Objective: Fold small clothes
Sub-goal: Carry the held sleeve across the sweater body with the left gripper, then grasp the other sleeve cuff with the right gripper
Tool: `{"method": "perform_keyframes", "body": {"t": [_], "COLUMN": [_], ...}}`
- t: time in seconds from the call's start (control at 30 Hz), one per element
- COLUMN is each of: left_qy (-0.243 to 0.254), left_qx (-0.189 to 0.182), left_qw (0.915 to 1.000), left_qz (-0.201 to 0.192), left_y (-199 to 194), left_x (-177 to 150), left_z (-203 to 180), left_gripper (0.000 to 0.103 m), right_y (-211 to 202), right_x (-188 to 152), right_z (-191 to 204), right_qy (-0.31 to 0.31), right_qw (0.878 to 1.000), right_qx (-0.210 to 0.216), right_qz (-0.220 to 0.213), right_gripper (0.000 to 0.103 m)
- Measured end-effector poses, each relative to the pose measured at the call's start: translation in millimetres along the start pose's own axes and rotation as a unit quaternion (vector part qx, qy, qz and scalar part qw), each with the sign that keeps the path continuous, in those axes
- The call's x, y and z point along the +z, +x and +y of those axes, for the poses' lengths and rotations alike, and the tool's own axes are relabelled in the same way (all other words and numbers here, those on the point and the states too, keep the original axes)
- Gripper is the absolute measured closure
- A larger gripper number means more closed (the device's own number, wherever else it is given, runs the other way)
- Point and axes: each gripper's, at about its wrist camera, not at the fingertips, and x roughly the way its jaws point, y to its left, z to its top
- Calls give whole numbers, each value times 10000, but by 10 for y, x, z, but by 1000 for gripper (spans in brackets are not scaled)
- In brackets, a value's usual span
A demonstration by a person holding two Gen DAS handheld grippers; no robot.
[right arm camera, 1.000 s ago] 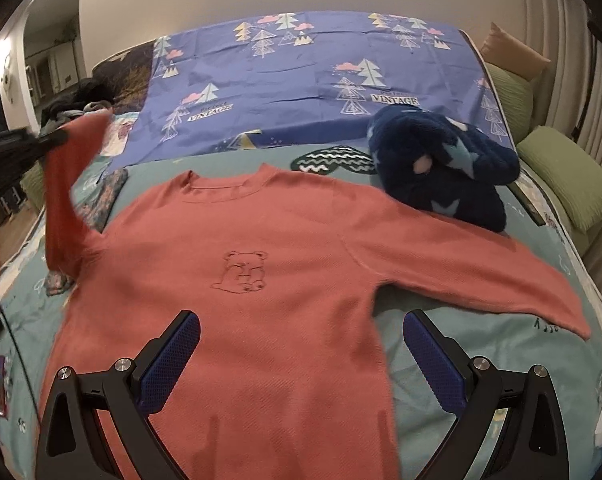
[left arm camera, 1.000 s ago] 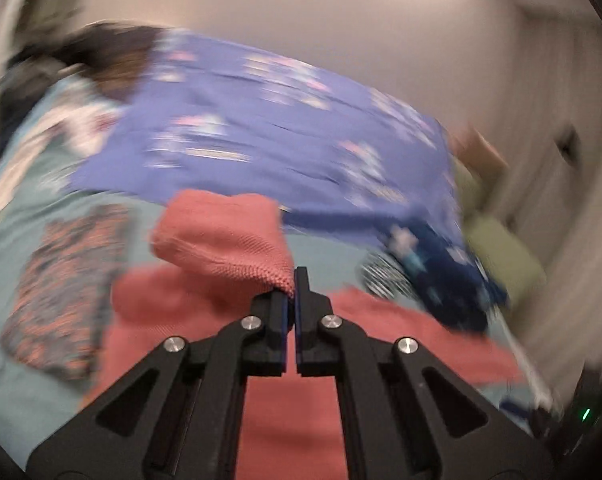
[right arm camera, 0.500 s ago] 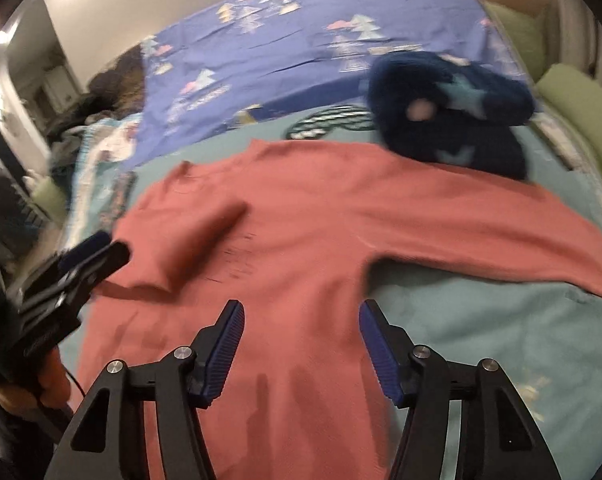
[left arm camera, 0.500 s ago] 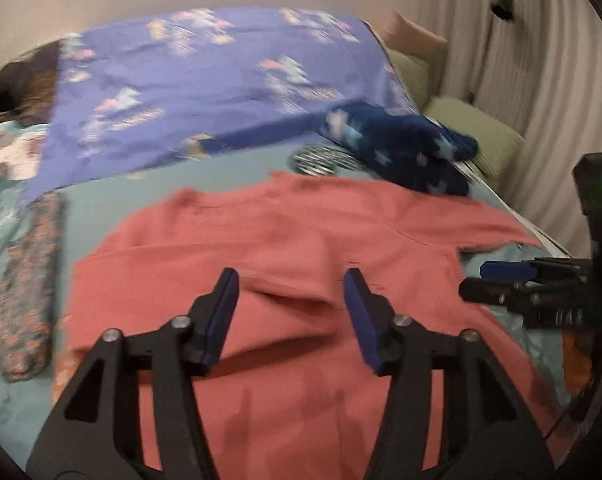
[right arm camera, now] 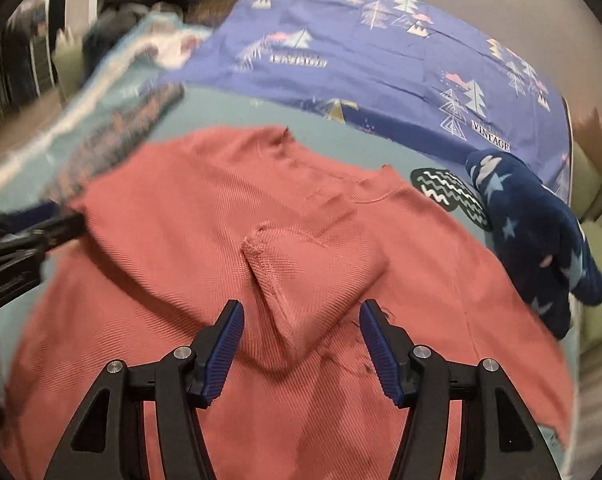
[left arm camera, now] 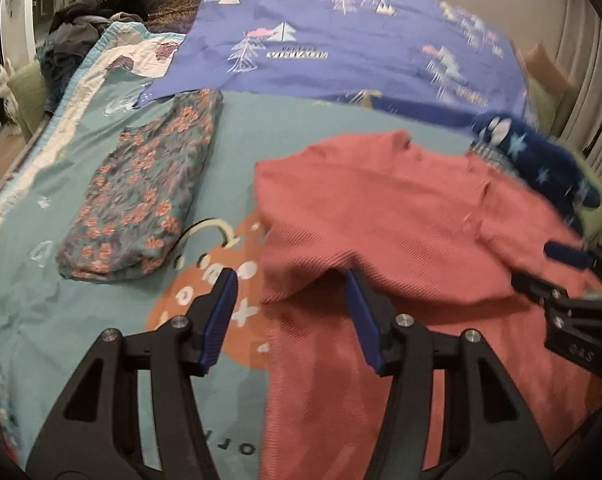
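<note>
A coral red knit sweater (left arm camera: pixel 381 216) lies flat on the teal bedspread (left arm camera: pixel 113 320), its left sleeve (right arm camera: pixel 301 264) folded across the chest. My left gripper (left arm camera: pixel 289 316) is open and empty, hovering over the sweater's left edge. My right gripper (right arm camera: pixel 301 344) is open and empty above the folded sleeve's cuff. The right gripper also shows at the right edge of the left wrist view (left arm camera: pixel 569 280). The left gripper shows at the left edge of the right wrist view (right arm camera: pixel 25 240).
A folded floral garment (left arm camera: pixel 141 192) lies left of the sweater. A dark blue star-print fleece (right arm camera: pixel 537 232) sits at the sweater's right shoulder. A purple tree-print sheet (left arm camera: pixel 341 48) covers the far bed. Green pillows (right arm camera: pixel 597 248) line the right side.
One second ago my left gripper was shut on the sleeve, held up. It laid the sleeve across the chest, opened and drew back left. My right gripper moved in over the sweater.
</note>
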Motion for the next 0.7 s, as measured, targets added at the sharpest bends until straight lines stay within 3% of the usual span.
{"method": "perform_keyframes", "body": {"t": [0.1,0.2,0.27,0.37,0.43,0.53,0.7], "left_qy": [94,4,-136,-321,-449,-590,-462], "left_qx": [238,357,289,387,446,588,654], "left_qw": [9996,9990,9992,9984,9977,9964,9968], "left_qz": [118,255,259,249,227,127,33], "left_y": [105,199,196,195,181,120,53], "left_x": [-35,-70,-68,-70,-83,-97,-99], "left_z": [13,82,135,207,267,331,327], "left_gripper": [46,46,46,46,46,46,46], "right_y": [211,116,-8,-110,-194,-241,-126], "right_x": [-30,-186,-355,-651,-869,-1027,-836], "right_z": [-51,-398,-701,-1107,-1386,-1615,-1654], "right_qy": [178,1099,1843,2872,3531,3979,3438], "right_qw": [9983,9904,9803,9575,9351,9115,9169], "right_qx": [-521,-829,-701,-224,301,1039,2026], "right_qz": [196,152,69,174,72,-13,60], "right_gripper": [42,42,42,42,42,46,46]}}
